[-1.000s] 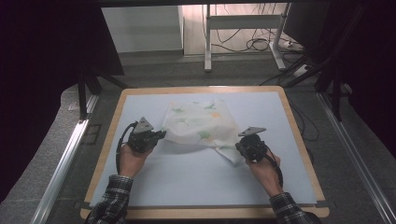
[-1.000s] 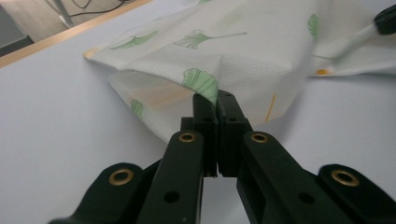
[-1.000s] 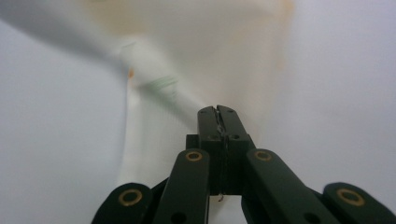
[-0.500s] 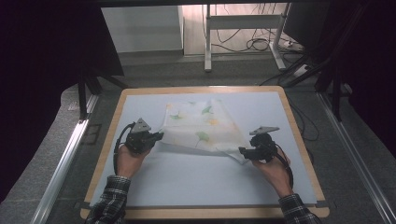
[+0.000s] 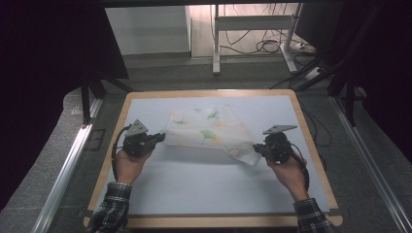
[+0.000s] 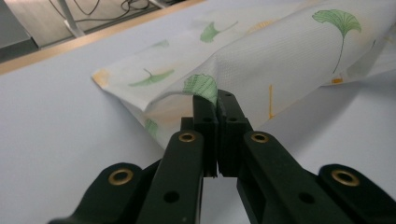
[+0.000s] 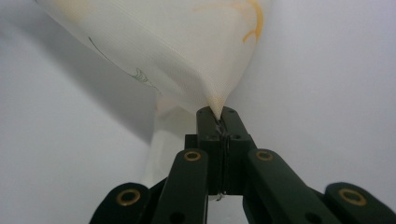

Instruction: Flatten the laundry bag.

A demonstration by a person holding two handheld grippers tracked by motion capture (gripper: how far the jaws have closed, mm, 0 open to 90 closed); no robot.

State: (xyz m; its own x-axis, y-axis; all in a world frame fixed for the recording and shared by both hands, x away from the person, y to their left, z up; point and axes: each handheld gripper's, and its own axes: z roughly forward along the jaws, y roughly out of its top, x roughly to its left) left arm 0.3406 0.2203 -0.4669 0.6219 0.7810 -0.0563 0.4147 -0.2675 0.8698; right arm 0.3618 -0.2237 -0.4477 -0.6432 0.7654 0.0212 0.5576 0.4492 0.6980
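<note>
A white cloth (image 5: 209,128) printed with green and yellow ginkgo leaves lies stretched across the middle of the pale mat (image 5: 204,194). My left gripper (image 5: 163,137) is shut on its left edge; in the left gripper view the jaws (image 6: 217,100) pinch a fold of the cloth (image 6: 280,60). My right gripper (image 5: 256,148) holds the cloth's right corner a little above the mat. Its jaws have just been closing, and in the right gripper view the tips (image 7: 217,112) clamp the pointed corner of the cloth (image 7: 187,46), which hangs taut from them.
The mat sits in a wooden frame (image 5: 209,92) on a dark table. Metal rails (image 5: 63,165) run along both sides. Beyond the far edge stand a table leg (image 5: 216,43) and floor cables (image 5: 262,46).
The cloth was a bunched heap and is now pulled out flatter and wider. My right gripper has moved to the right and up with the corner. The left gripper has stayed put.
</note>
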